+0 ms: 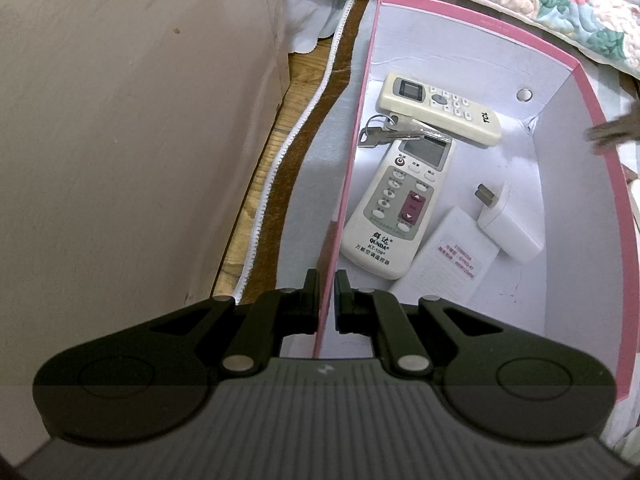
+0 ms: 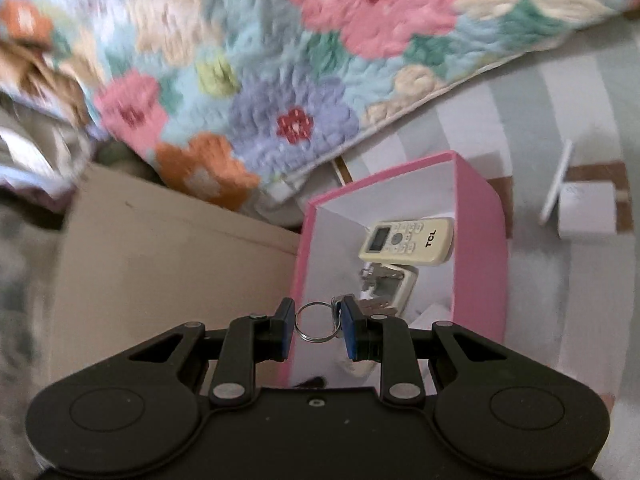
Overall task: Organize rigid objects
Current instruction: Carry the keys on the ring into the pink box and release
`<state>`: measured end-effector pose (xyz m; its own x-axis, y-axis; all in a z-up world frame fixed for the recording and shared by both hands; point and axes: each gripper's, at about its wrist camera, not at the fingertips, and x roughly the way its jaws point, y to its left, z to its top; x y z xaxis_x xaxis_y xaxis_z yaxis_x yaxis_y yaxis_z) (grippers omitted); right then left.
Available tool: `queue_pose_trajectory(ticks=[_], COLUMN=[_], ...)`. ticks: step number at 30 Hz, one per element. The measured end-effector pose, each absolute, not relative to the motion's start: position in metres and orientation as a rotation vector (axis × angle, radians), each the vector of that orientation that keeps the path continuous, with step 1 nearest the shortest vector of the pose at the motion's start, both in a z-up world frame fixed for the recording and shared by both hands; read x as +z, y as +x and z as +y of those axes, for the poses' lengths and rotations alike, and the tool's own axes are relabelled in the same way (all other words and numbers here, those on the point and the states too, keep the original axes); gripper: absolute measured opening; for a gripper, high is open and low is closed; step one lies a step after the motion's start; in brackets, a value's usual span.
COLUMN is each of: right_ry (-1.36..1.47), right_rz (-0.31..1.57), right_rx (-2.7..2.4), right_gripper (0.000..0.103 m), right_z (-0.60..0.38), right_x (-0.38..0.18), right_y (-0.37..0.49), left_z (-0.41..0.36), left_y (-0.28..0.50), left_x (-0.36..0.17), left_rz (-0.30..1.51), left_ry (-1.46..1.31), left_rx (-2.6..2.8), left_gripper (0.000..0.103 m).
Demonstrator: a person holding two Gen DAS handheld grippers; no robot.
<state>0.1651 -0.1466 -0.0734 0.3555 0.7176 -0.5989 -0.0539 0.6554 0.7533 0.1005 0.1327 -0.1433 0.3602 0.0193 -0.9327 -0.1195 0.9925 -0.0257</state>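
Floral quilt (image 2: 280, 80) and a striped bed behind. Left tongs (image 1: 327, 300) are clamped shut on the pink box (image 1: 592, 128) wall. Right tongs (image 2: 318, 324) are part-open, pinching a key ring (image 2: 316, 322), keys trailing toward the box just ahead, probably already above it.

Left tongs (image 1: 327, 300) clamped shut; right tongs (image 2: 318, 330) part-open, gripping.
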Motion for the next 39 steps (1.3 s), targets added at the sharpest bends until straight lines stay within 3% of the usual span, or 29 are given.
queue_pose_trajectory(ticks=[5,11,25,33,39], right_ry=[0.473,0.203,0.321,0.363,0.458], right_rz=[1.161,1.067,0.908,1.005,1.122], right_rx=[0.532,0.430,0.363,0.248,0.166], right_gripper=[0.029,0.034,0.040,0.045,0.048], right_z=[-0.104,-0.075,-0.168,-0.211,-0.223], right_x=[-0.090,-0.103,-0.041,-0.035,-0.060], right_y=[0.189,0.205,0.178,0.164,0.180], left_z=[0.132,0.131,0.132,0.128,0.127], left_y=[0.099,0.100,0.102,0.103,0.103], left_x=[-0.141,-0.143,-0.143,-0.144,-0.144], left_rz=[1.190,1.200,1.208,1.210,1.208], left_ry=[-0.092,-0.088,-0.091,-0.072,-0.074], left_rx=[0.090,0.091,0.089,0.090,0.092], left_gripper=[0.006,0.006,0.006,0.006,0.006])
